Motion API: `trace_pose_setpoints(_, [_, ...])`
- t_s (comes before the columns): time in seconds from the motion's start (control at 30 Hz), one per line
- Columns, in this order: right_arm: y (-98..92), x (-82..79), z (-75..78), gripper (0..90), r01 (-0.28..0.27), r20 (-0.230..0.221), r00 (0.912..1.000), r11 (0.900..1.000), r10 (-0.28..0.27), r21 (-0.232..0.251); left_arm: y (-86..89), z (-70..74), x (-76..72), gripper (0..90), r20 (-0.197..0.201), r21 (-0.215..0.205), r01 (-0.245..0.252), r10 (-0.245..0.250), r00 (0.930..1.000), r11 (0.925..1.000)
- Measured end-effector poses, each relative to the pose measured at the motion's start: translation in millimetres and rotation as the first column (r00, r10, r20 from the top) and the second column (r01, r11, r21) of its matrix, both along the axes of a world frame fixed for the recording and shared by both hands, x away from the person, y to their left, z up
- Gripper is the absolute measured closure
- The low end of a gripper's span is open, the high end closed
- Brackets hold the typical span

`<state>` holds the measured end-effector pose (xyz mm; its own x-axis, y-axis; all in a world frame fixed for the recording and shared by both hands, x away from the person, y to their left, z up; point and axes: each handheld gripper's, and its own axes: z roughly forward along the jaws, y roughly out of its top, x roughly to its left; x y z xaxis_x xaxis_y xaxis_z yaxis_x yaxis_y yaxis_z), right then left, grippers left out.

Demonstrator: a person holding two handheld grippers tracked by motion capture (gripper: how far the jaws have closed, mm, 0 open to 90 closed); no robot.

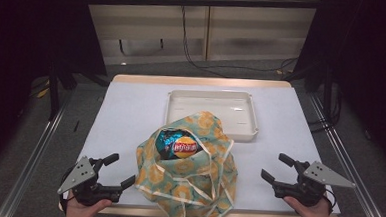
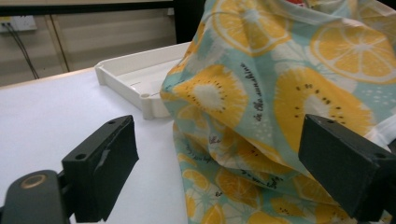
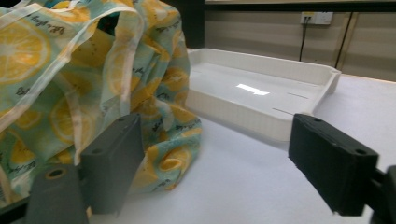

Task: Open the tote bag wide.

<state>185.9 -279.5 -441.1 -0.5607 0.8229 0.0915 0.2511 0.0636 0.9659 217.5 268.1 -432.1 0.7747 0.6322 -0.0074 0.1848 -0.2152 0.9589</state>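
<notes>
We see a soft cloth bag (image 1: 187, 171) printed with yellow lemon and kiwi slices on a pale teal ground, slumped in loose folds near the front of the counter (image 1: 125, 115), whose top is a smooth, matte white sheet with a light wooden edge. The bag's mouth gapes upward, trimmed with cream fabric straps, and inside it sits a glossy, crinkled snack packet (image 1: 178, 144) in dark blue with a red and yellow label. Just behind the bag, touching its rear folds or nearly so, lies a shallow rectangular tray (image 1: 246, 104) of cream-white hard plastic with rounded corners and a raised rim; its floor shines under the light.

Our left gripper (image 1: 116, 170) rests at the front left of the counter, just beside the bag's left flank. Its two blocky black jaws stand wide apart with nothing pressed between them; in the left gripper view the cloth fills the space ahead of the jaw seen on the right side, though we cannot tell whether it touches.

Our right gripper (image 1: 276, 167) sits at the front right, near the bag but apart from it. Its matte black jaws are likewise spread, gripping nothing, with bare counter between them.
</notes>
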Motion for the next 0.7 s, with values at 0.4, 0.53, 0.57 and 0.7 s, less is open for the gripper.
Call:
trace_pose_setpoints(0.4, [19.5,-4.4,5.7,40.4,-0.118,-0.014,0.9930,0.992,0.117,-0.037,-4.6,3.8,-1.6,26.6,-0.015,-0.006,0.056,-0.056,0.9983,0.9984])
trace_pose_setpoints(0.53, [30.8,-4.2,8.6,45.8,-0.172,-0.019,0.9851,0.984,0.171,-0.037,-7.3,3.7,-3.7,29.4,-0.028,-0.023,0.071,-0.072,0.9970,0.9972])
trace_pose_setpoints(0.57, [32.6,-4.3,9.3,46.5,-0.182,-0.024,0.9832,0.983,0.181,-0.034,-6.5,4.0,-4.7,29.8,-0.032,-0.021,0.073,-0.074,0.9968,0.9971])
trace_pose_setpoints(0.7, [38.5,-5.2,10.6,46.8,-0.203,-0.028,0.9791,0.978,0.202,-0.043,-6.0,5.0,-8.3,30.2,-0.041,-0.032,0.075,-0.076,0.9963,0.9967])
